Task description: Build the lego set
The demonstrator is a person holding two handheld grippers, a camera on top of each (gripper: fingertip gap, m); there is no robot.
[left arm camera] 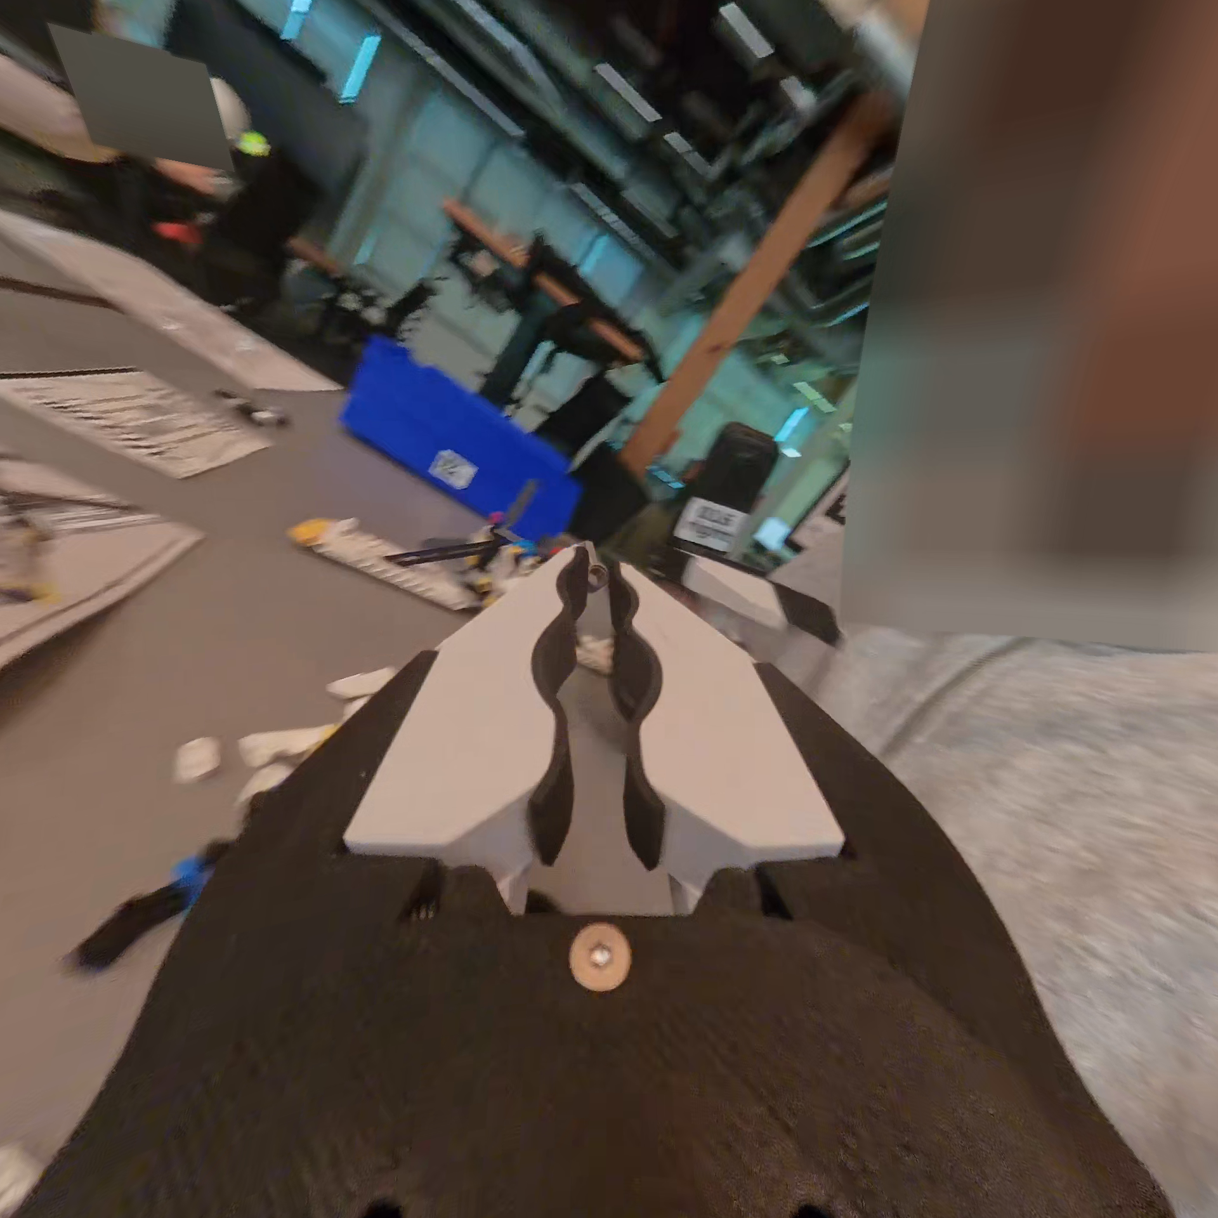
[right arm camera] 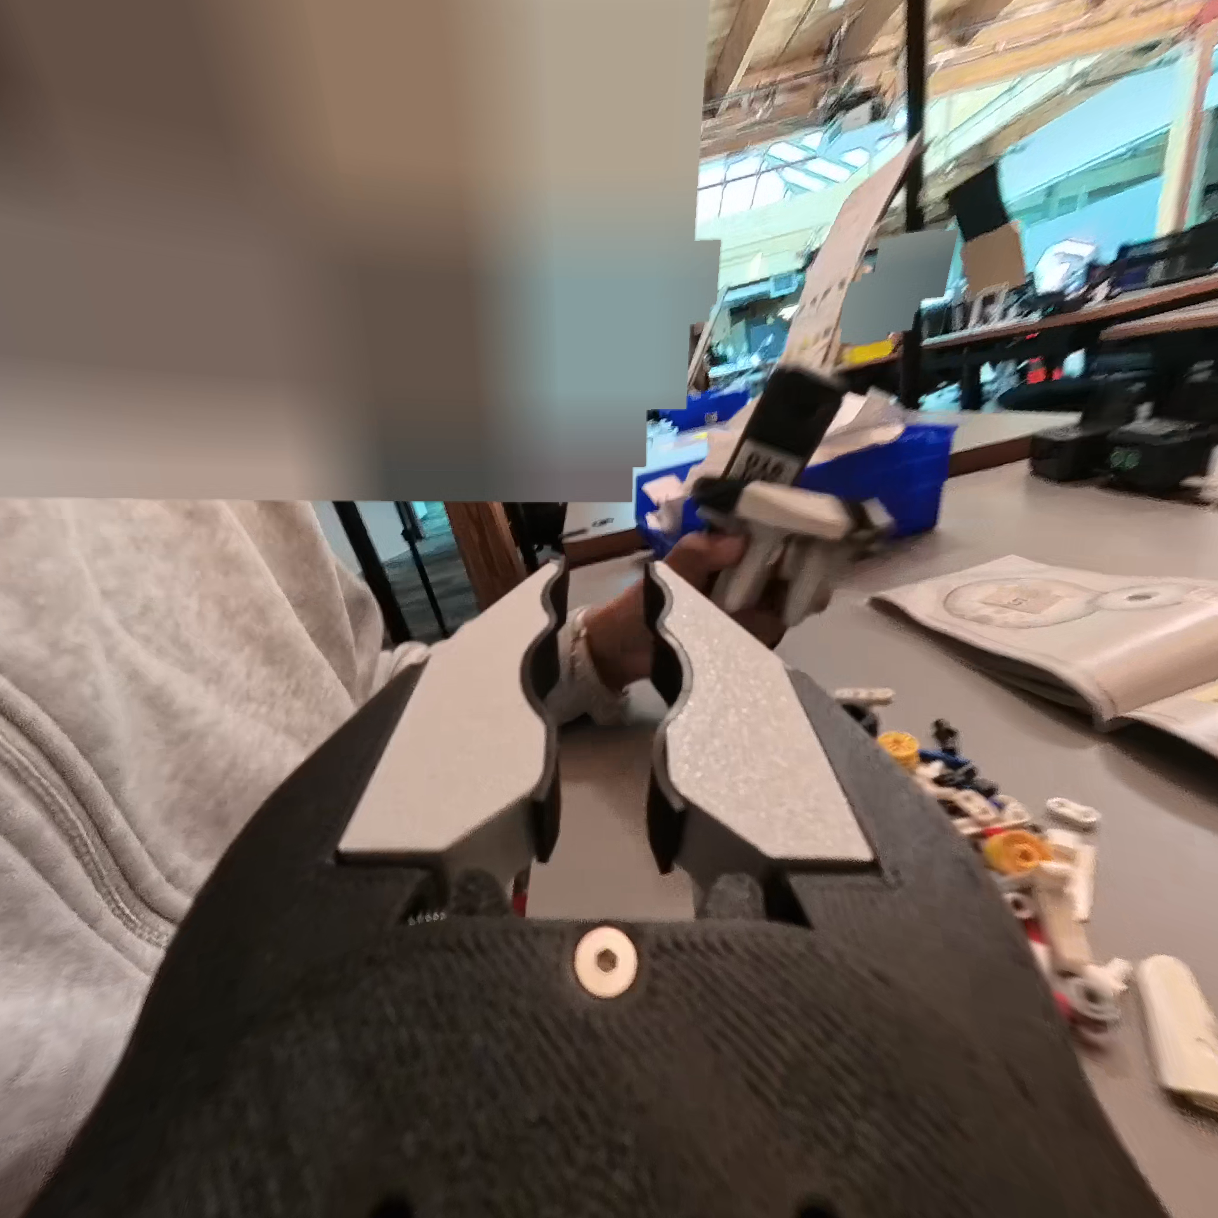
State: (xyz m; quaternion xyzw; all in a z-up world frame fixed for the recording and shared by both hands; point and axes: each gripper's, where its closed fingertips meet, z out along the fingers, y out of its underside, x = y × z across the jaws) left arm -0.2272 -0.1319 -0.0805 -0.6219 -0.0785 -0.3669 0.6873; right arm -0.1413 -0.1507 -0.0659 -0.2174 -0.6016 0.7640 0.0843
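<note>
My left gripper (left arm camera: 596, 568) is raised off the table and shut on a small grey lego piece (left arm camera: 598, 580) pinched at its very tips. Beyond it a partly built white lego model (left arm camera: 395, 567) with black rods lies on the grey table (left arm camera: 217, 646). My right gripper (right arm camera: 606, 580) is open and empty, held near the person's grey sweatshirt (right arm camera: 132, 725). The left gripper (right arm camera: 784, 507) also shows in the right wrist view, held in a hand above the table. A pile of loose lego pieces (right arm camera: 988, 830), white, yellow, blue and black, lies right of my right gripper.
A blue bin (left arm camera: 455, 441) stands at the back of the table, also in the right wrist view (right arm camera: 883, 474). Instruction booklets lie open (right arm camera: 1054, 633) and at the left (left arm camera: 132, 415). Loose white pieces (left arm camera: 283, 745) and a long white part (right arm camera: 1180, 1035) lie near. There is about 9 cm between the tips of the two grippers.
</note>
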